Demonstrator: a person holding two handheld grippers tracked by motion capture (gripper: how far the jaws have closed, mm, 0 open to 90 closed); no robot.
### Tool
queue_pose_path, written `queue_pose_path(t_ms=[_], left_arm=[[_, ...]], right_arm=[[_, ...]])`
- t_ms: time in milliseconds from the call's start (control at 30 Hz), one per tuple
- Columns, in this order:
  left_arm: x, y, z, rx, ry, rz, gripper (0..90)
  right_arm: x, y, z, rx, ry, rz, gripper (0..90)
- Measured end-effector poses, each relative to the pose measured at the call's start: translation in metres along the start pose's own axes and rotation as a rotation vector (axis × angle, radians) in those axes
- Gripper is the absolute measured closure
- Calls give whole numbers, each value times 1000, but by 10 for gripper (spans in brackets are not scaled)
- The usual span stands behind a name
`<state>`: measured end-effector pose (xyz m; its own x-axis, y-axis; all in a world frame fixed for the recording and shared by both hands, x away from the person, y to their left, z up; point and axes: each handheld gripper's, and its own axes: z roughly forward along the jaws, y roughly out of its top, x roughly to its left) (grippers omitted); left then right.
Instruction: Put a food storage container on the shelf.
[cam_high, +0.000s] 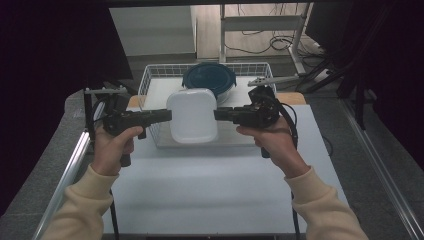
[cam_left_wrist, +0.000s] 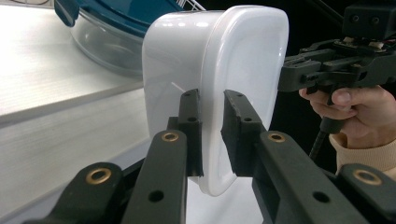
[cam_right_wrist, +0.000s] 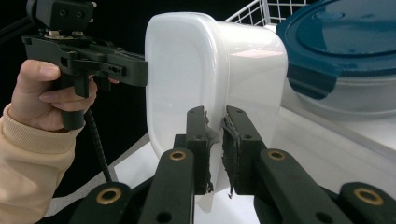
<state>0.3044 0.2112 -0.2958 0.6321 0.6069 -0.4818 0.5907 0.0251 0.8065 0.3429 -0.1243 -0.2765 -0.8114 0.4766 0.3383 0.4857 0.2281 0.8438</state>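
Observation:
A white plastic container (cam_high: 192, 116) with its lid on is held up on its side between both grippers, over the front edge of a wire basket (cam_high: 150, 75). My left gripper (cam_high: 167, 116) pinches its left rim, and in the left gripper view the jaws (cam_left_wrist: 212, 135) are shut on the lid's rim (cam_left_wrist: 243, 56). On the opposite side, my right gripper (cam_high: 218, 114) grips the container, its jaws (cam_right_wrist: 215, 149) shut on the edge of the white container (cam_right_wrist: 187, 70). Each gripper view also shows the other hand's gripper beyond the container.
A clear bowl with a dark blue lid (cam_high: 209, 77) sits in the wire basket behind the white container, also seen as the blue-lidded bowl (cam_right_wrist: 345, 42). A white board (cam_high: 210, 185) covers the table in front. Metal rails run along both table sides.

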Motion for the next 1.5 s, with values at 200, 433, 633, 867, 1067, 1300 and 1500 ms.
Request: queue_pose_path(t_ms=[200,433,633,867,1067,1300,1500], left_arm=[[0,12,0,-2,2,10,783],[-2,29,-1,-7,4,21,783],[-6,42,-3,-12,7,34,784],[-7,63,-1,-4,12,47,785],[-5,78,4,1,17,44,786],[-1,88,12,9,6,43,786],[3,95,17,13,2,37,787]], right_arm=[[-1,10,-1,-4,-8,1,805],[-1,25,-4,-13,-22,-2,805],[0,38,-8,-21,-28,-6,805],[-3,54,-13,-25,-31,3,805],[-11,67,-13,-27,-45,11,803],[-18,75,-15,-29,-51,21,803],[-25,80,-16,-25,-53,31,803]])
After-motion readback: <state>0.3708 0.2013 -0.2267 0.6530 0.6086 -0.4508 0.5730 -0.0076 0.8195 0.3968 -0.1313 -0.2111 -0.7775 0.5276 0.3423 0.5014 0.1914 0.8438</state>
